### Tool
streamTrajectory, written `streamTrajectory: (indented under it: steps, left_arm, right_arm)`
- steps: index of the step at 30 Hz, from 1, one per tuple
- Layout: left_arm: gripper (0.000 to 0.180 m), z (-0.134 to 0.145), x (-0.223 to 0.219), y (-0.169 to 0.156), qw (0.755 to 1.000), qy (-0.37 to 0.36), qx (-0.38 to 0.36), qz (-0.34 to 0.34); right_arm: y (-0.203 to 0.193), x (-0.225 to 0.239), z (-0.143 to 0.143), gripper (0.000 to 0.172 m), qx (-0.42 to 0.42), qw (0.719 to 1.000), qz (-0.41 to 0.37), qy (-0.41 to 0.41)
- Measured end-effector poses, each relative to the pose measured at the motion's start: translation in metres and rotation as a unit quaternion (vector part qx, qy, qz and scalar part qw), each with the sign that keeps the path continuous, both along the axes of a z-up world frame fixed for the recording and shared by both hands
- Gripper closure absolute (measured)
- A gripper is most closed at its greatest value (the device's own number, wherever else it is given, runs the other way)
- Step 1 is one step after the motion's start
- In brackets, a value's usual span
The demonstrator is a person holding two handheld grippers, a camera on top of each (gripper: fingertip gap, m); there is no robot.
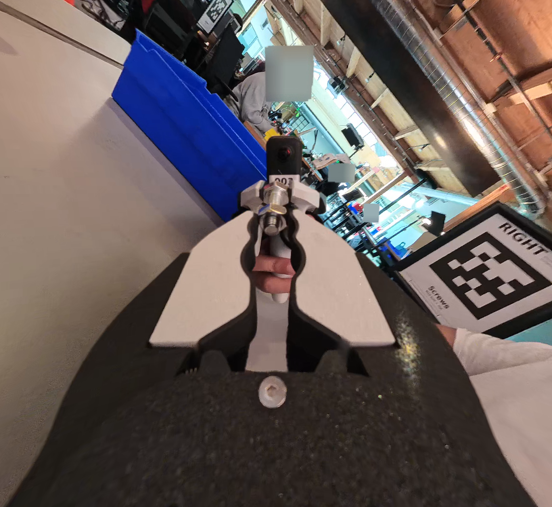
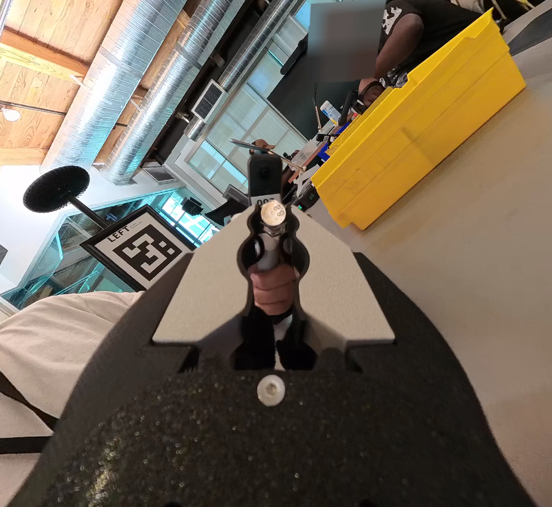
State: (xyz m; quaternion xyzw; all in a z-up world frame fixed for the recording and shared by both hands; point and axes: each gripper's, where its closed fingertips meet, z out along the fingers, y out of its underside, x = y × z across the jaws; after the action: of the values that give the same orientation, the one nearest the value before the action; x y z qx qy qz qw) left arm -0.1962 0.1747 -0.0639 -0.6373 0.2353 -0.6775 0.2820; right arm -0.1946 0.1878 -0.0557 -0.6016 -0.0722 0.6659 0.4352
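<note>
**Inspector A:** State of the grippers?

**Inspector B:** The left gripper [image 1: 272, 225] was closed on a hex nut [image 1: 283, 225] seated on the threaded end of a steel bolt [image 1: 274, 198]. The right gripper [image 2: 272, 214] faced it and was clamped on that bolt's head.

**Inspector A:** Location of the bolt?

**Inspector B:** It was held in the air between both grippers. In the left wrist view it sat just right of the blue bin [image 1: 185, 134], clear of the pale surface [image 1: 74, 193] bearing that bin.

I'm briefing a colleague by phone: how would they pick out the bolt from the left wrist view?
Start at the big blue bin on the pale table; right of its lower corner the two grey tools face each other. The bolt bridges them. It is the only bare metal there, threaded, with hex nuts on it.
</note>
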Motion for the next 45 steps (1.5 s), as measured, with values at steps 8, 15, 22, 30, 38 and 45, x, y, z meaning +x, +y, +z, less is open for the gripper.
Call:
streamTrajectory:
  steps: [8,15,22,30,38,45]
  left_arm:
    - [0.163,0.000,-0.002,-0.002,0.966,0.088,0.239,0.037]
    - [0.163,-0.003,-0.009,0.003,0.670,0.271,0.675,0.149]
    - [0.154,-0.012,-0.004,-0.002,0.604,0.306,0.720,0.151]
    - [0.146,0.000,-0.001,-0.011,0.940,0.143,0.301,0.080]
    - [0.149,-0.006,0.003,-0.006,0.988,0.074,0.120,0.062]
    - [0.162,0.003,0.000,-0.004,0.983,0.064,0.159,0.069]
  right_arm:
    - [-0.004,0.000,0.003,0.155,0.003,1.000,0.010,0.008]
    - [-0.007,-0.006,0.000,0.155,-0.009,0.999,0.029,0.013]
    - [-0.002,0.000,-0.004,0.155,-0.018,1.000,0.017,0.012]
    - [0.001,0.007,-0.001,0.156,-0.010,1.000,-0.003,0.012]
    - [0.000,0.007,0.004,0.155,-0.009,1.000,-0.001,0.028]
    - [-0.002,0.003,0.005,0.155,-0.013,0.999,0.011,0.037]
